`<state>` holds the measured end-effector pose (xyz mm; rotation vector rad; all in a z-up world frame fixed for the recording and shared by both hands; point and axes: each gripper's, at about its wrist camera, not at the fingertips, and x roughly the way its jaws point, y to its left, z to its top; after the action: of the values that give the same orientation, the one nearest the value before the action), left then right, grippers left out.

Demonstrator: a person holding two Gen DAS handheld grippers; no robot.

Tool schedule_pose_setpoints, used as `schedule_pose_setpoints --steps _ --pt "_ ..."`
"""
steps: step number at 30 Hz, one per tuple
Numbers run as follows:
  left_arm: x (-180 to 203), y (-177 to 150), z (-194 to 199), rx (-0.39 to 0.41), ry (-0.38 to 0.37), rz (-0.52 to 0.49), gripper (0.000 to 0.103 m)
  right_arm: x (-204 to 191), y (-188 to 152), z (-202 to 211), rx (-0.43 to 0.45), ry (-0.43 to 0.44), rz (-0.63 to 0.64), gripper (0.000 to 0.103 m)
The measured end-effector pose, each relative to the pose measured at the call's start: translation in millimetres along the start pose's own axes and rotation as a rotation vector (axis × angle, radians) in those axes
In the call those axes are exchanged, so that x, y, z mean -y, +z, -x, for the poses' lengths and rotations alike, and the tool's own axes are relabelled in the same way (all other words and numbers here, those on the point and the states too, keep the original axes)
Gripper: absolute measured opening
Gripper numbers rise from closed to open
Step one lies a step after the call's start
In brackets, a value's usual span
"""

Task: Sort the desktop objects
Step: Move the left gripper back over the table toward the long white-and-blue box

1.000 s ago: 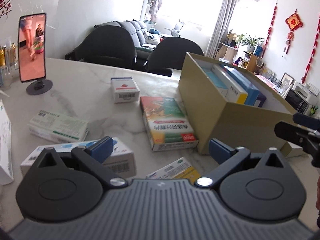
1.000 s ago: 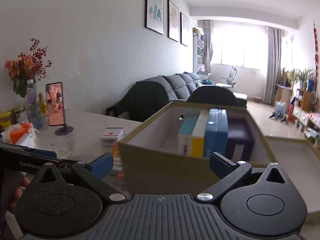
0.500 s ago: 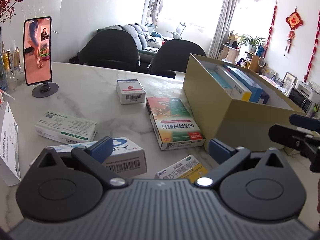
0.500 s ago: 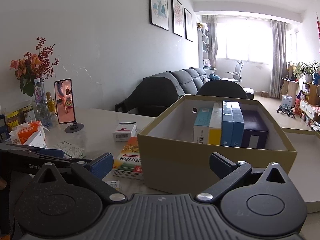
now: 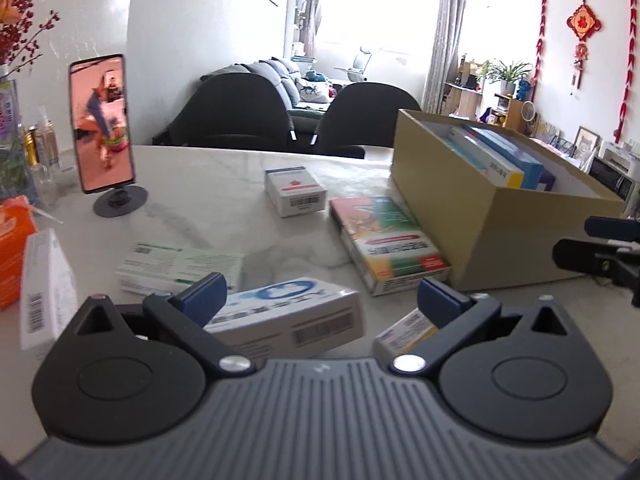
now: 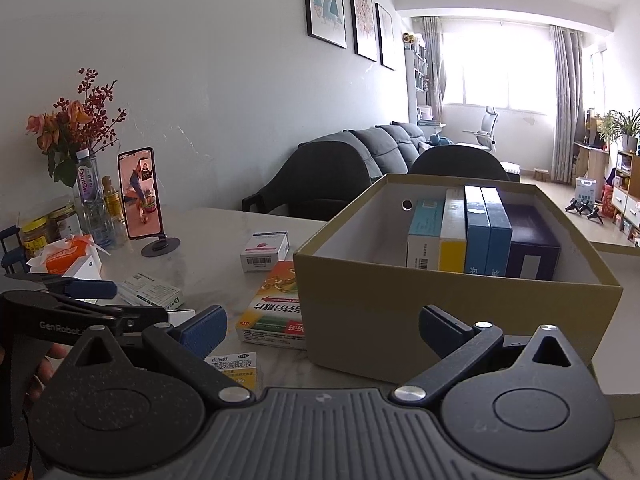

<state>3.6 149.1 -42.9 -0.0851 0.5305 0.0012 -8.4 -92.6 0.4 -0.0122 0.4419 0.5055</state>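
Observation:
A tan cardboard box [image 5: 508, 216] [image 6: 440, 304] stands on the marble table with several medicine packs upright inside [image 6: 476, 232]. Loose packs lie to its left: a green and red pack [image 5: 390, 240] [image 6: 276, 312], a small white pack with a barcode [image 5: 296, 190] [image 6: 264, 250], a pale green pack [image 5: 180, 266] [image 6: 150, 290], a white and blue pack [image 5: 288, 314] and a small yellow pack [image 5: 404, 334] [image 6: 236, 366]. My left gripper [image 5: 320, 298] is open just above the white and blue pack. My right gripper [image 6: 320, 326] is open in front of the cardboard box, holding nothing.
A phone on a round stand [image 5: 104, 132] [image 6: 142, 196] plays a video at the back left. Bottles, jars and a vase of flowers [image 6: 76, 132] line the wall. An orange tissue pack [image 5: 12, 252] and a standing white pack [image 5: 46, 288] sit at the left. Two dark chairs [image 5: 296, 118] stand behind the table.
Both grippers have drawn back and risen a little, so more of the table shows. The left view has swung left. Both stay open and no pack has moved.

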Motion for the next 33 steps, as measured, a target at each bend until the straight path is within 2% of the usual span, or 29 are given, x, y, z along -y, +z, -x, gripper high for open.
schedule_pose_setpoints --steps 13,19,27,33 --pt "-43 -15 13 -0.032 0.073 0.002 0.103 -1 -6 -3 0.001 0.041 -0.032 0.103" --pt "-55 -20 15 -0.038 0.079 -0.011 0.103 -2 -9 -4 0.004 0.058 -0.049 0.103" --pt "-65 -27 7 -0.087 0.024 0.037 0.103 -2 -11 -5 0.007 0.083 -0.070 0.103" --pt "-60 -28 7 -0.086 -0.043 0.029 0.103 -7 -2 -11 -0.002 0.110 -0.070 0.103"
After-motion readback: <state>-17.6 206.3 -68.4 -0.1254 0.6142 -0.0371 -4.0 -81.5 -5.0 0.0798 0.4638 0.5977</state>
